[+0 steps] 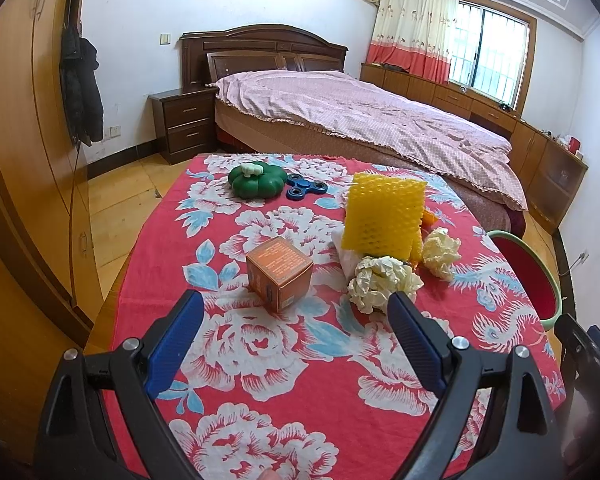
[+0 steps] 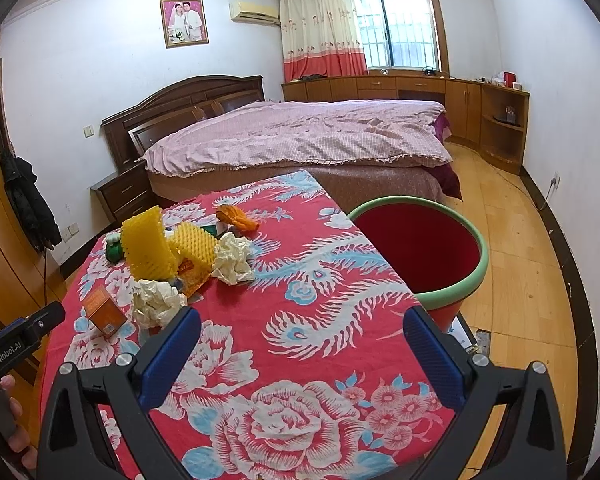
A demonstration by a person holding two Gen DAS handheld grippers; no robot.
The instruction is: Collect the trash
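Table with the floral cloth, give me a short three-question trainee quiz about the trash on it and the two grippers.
1. True or false: the left gripper is shut on the orange box.
2. Which lies nearest the red bin?
A. green pumpkin toy
B. blue spinner
C. crumpled paper ball
3. Fill in: the yellow foam net stands ____ the orange box, seen from the left wrist.

Key: 1 false, both grippers, the right gripper too, are open and empty. 2 C. 3 right of.
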